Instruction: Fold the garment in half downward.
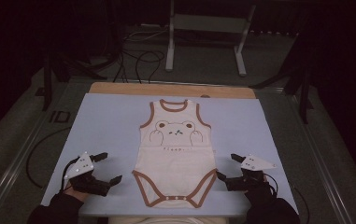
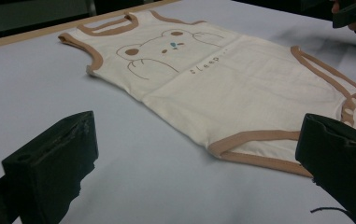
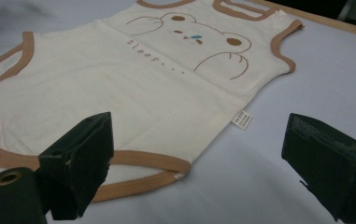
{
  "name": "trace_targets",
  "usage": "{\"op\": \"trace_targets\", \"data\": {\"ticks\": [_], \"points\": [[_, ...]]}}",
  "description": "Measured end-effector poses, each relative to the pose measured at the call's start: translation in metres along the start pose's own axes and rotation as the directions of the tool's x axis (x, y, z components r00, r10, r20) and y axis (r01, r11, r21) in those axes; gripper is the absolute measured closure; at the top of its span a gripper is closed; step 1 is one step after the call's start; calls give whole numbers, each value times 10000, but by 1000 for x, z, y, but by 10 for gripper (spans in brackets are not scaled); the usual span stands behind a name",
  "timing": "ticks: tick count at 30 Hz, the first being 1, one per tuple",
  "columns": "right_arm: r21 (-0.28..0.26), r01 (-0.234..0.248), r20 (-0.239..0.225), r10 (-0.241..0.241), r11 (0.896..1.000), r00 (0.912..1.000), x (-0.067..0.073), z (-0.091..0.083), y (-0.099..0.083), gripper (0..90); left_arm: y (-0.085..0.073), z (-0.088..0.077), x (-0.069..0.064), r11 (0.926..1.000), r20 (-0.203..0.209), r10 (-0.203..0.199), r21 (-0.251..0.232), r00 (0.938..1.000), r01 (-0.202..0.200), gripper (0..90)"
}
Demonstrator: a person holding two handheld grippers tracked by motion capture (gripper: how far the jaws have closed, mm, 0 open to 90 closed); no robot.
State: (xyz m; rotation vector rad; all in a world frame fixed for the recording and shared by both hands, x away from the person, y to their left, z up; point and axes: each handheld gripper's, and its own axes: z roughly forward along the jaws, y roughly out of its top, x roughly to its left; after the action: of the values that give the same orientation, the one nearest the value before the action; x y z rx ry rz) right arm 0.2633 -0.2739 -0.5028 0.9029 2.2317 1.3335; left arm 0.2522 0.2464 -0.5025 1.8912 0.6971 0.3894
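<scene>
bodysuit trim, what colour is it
Light brown, edging the neck, armholes and leg openings of the cream bodysuit; it shows best in the right gripper view.

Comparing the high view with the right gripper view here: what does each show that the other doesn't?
High view alone: the whole bodysuit lying flat between the open left gripper and right gripper, with the snaps at its crotch and the floor cables beyond the table. Right gripper view alone: a small side tag at the bodysuit's seam. Both share the bear print, brown trim and pale blue table cover.
</scene>
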Motion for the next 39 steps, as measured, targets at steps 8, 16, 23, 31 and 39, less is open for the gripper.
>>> {"op": "trace_targets", "data": {"ticks": [8, 16, 23, 31, 39], "points": [[129, 12, -43, -11, 9999, 10000, 0, 1, 0, 92, 0, 0, 0, 10000, 39, -35, -23, 10000, 36, 1], [142, 11, -65, -10, 9999, 10000, 0, 3, 0, 92, 0, 1, 1, 9999, 103, -108, -53, 9999, 109, 1], [162, -50, -76, 51, 9999, 10000, 1, 3, 2, 92, 3, 0, 0, 10000, 78, -12, -88, 10000, 13, 1], [158, 206, 194, -209, 9997, 9996, 5, -1, 8, 92, 7, 0, -2, 9999, 119, 131, -96, 9998, -130, 1], [13, 164, 124, -164, 9999, 9998, 13, -5, 24, 93, 13, -2, -1, 9998, 355, -69, -177, 9993, 75, 1]]}}
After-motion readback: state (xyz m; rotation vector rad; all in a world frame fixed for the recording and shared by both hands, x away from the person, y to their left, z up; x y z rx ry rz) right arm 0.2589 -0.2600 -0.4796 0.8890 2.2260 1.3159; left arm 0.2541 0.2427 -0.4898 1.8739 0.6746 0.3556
